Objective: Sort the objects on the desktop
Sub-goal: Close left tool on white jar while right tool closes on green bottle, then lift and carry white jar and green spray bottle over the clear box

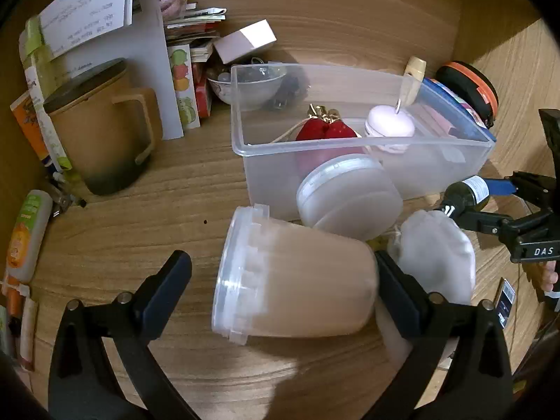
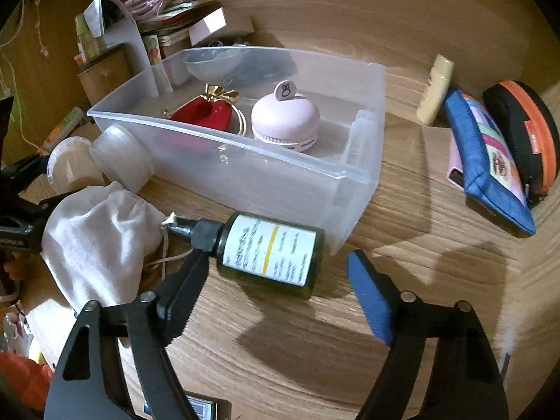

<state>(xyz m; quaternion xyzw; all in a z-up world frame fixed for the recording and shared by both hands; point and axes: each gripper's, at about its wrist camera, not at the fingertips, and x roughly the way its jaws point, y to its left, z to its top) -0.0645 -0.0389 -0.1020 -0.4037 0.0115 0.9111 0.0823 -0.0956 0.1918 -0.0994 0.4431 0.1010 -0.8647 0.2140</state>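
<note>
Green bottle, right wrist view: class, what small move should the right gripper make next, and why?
Probably ease forward and close. The right gripper is open, the green bottle lies on its side between the fingers, not yet clamped, beside the clear bin where sorted items already sit.

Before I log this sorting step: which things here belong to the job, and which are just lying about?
Job: bin, tub, jar, bottle, pouch, left gripper, right gripper.

Lying about: mug, papers, bowl.
</note>
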